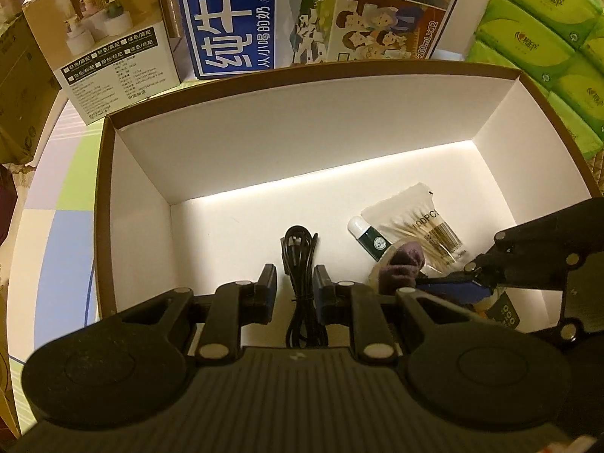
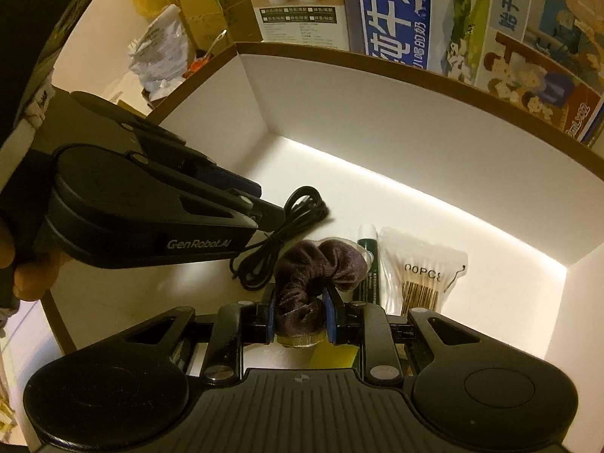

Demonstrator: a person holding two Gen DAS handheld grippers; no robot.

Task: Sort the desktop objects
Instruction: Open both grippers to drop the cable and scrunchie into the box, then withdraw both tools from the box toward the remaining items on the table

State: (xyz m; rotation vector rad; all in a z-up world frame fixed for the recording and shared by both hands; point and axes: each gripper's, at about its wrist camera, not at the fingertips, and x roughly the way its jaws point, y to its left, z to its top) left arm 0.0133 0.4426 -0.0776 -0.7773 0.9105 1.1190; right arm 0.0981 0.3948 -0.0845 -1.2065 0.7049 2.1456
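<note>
A white cardboard box with a brown rim fills both views. My left gripper reaches down into it, shut on a coiled black cable that runs between its blue pads. To its right, my right gripper is closed on a brown velvet scrunchie, which bulges above the pads just over the box floor. A bag of cotton swabs and a small green tube lie on the floor beside the scrunchie. The right wrist view shows the left gripper with the cable trailing from its tip.
Behind the box stand a humidifier carton, a blue milk case and green tissue packs. A dark green card lies under the right gripper. A person's hand holds the left gripper. The box's left floor is bare.
</note>
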